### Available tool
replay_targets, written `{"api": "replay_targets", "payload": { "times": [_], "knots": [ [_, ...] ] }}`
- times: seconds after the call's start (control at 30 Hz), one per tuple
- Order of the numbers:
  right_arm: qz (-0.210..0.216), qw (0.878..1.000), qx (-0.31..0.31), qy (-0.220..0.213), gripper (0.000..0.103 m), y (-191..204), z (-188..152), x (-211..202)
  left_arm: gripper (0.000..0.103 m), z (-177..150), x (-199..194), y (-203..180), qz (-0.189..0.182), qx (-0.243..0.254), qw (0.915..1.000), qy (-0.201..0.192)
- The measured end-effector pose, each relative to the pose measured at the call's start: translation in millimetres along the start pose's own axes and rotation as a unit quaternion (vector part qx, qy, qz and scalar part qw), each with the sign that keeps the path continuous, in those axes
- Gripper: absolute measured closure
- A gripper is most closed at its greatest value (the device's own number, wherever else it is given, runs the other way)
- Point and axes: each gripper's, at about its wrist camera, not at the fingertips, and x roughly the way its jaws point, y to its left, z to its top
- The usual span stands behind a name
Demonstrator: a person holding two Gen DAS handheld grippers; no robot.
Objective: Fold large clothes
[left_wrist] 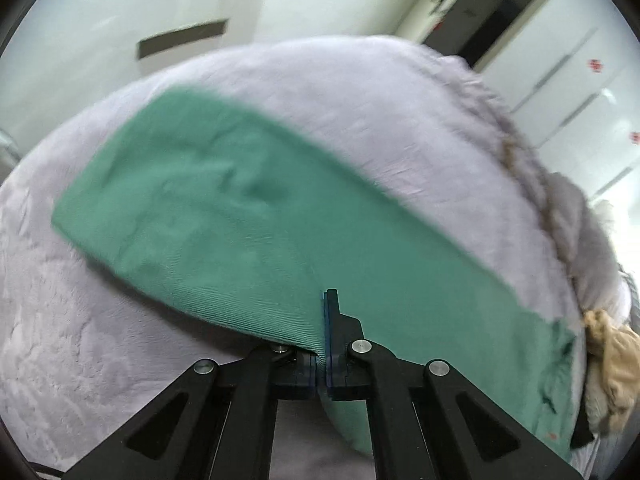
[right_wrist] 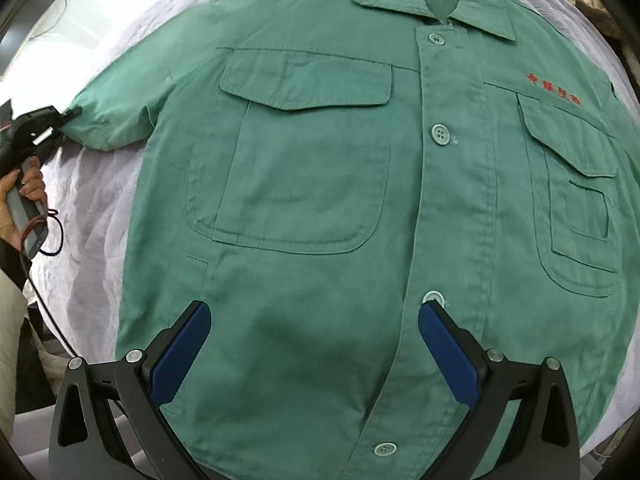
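Observation:
A green work shirt (right_wrist: 320, 184) lies face up on a pale lilac bedcover (right_wrist: 92, 216), buttoned, with two chest pockets and red embroidery at the right. My left gripper (left_wrist: 325, 304) is shut on the end of the shirt's sleeve (left_wrist: 240, 208), which stretches away from it across the cover. In the right wrist view the left gripper (right_wrist: 72, 114) shows at the far left, holding that sleeve's cuff. My right gripper (right_wrist: 314, 340) is open and empty, hovering over the shirt's lower front with its blue pads (right_wrist: 180, 356) spread wide.
A beige cloth (left_wrist: 612, 364) lies bunched at the bed's right edge in the left wrist view. White walls, a dark doorway (left_wrist: 496, 12) and cupboard doors stand behind the bed. A cable (right_wrist: 44, 292) trails from the left hand's gripper.

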Motion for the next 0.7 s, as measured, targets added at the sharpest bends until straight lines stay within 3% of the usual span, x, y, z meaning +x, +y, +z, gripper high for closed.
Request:
{"api": "replay_targets", "payload": {
  "times": [0.17,0.27,0.4,0.53,0.7],
  "knots": [
    [-0.006,1.0,0.007,-0.018,0.0,-12,-5,-7,0.1,-1,-38,-77,-0.098,0.083,0.991,-0.037],
    [-0.003,0.999,0.028,-0.034,0.0,-31,-8,-15,0.1,-15,-49,-145,-0.168,0.146,0.9745,-0.029],
    [-0.007,0.996,0.068,-0.064,0.0,-61,-14,-28,0.1,-58,-45,-240,-0.241,0.223,0.9447,0.009],
    [-0.016,0.991,0.11,-0.08,0.0,-92,-26,-33,0.1,-129,-16,-322,-0.247,0.302,0.9184,0.064],
    [-0.028,0.987,0.135,-0.086,0.0,-139,-34,-43,0.099,-223,30,-372,-0.143,0.428,0.8888,0.08]
  ]
}}
